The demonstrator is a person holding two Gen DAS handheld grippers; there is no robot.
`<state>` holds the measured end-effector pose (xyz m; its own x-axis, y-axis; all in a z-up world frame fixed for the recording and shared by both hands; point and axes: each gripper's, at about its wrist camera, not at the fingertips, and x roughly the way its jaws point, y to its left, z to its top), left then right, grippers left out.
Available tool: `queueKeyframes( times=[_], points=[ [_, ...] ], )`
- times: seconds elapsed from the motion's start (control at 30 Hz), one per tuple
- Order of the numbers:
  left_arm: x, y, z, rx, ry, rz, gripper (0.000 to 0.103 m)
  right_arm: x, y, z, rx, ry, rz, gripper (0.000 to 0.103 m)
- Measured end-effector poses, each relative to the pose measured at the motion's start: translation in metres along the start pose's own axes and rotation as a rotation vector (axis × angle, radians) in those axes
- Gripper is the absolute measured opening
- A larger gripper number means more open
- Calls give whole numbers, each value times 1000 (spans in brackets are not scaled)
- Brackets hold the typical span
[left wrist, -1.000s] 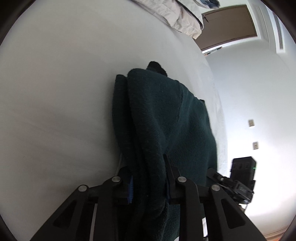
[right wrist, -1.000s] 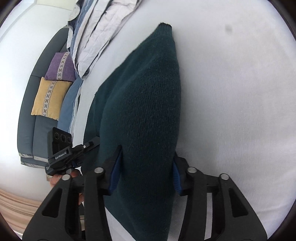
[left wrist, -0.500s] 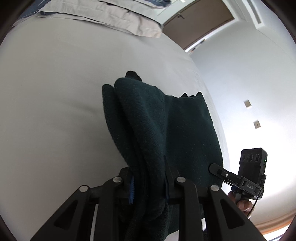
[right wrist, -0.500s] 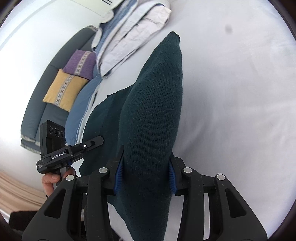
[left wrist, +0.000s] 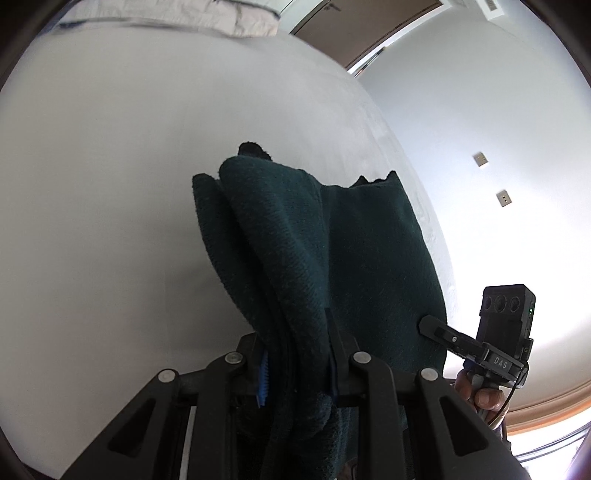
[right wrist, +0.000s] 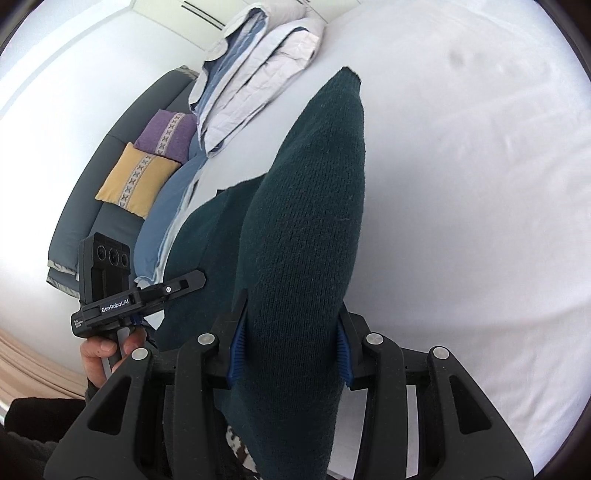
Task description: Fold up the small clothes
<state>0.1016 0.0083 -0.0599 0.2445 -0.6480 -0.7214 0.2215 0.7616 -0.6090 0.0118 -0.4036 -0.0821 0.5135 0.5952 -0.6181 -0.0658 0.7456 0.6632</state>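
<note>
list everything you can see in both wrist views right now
knit garment: 1, dark green, held up over the bed by both grippers
bed sheet: 1, white, beneath the garment
folded bedding: 1 stack, pale grey and blue, far end of bed
cushions: 2, yellow and purple, on the sofa
sofa: 1, grey-blue, beside the bed
door: 1, brown, beyond the bed
wall plates: 2, on the white wall
left gripper: 1, black, clamping garment
right gripper: 1, black, blue pads, clamping garment

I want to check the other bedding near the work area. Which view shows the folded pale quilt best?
The right wrist view: the folded pale quilt shows its stacked layers beside the dark green knit garment. The left wrist view catches only a blurred strip at the top edge.
</note>
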Motion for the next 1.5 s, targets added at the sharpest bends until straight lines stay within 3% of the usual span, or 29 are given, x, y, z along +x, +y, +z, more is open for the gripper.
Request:
queueKeyframes(
  times=[0.17,0.27,0.33,0.6,0.83,1.0,1.07,1.23,1.33,1.5],
  points=[
    [31,18,-13,-43,36,54,27,23,-36,-27,49,53,-56,37],
    [39,35,-18,-98,40,15,32,30,-69,-39,161,33,37,39],
    [39,35,-20,-93,30,10,34,30,-76,-45,160,14,66,40],
    [45,34,-15,-98,17,21,35,28,-69,-66,134,-33,50,42],
    [47,34,-14,-86,16,26,36,38,-57,-55,147,-49,47,42],
    [46,29,-15,-82,1,37,40,35,-58,-55,139,-67,39,43],
    [41,30,-17,-79,-15,51,47,32,-57,-53,131,-73,35,45],
    [16,26,-24,-58,-100,157,60,18,-52,-56,123,-89,2,47],
    [-4,14,-32,-20,-173,217,61,0,-51,-60,113,-119,-31,48],
    [-42,-40,-57,163,-414,446,82,-30,-36,-63,56,-187,-178,48]
  ],
)
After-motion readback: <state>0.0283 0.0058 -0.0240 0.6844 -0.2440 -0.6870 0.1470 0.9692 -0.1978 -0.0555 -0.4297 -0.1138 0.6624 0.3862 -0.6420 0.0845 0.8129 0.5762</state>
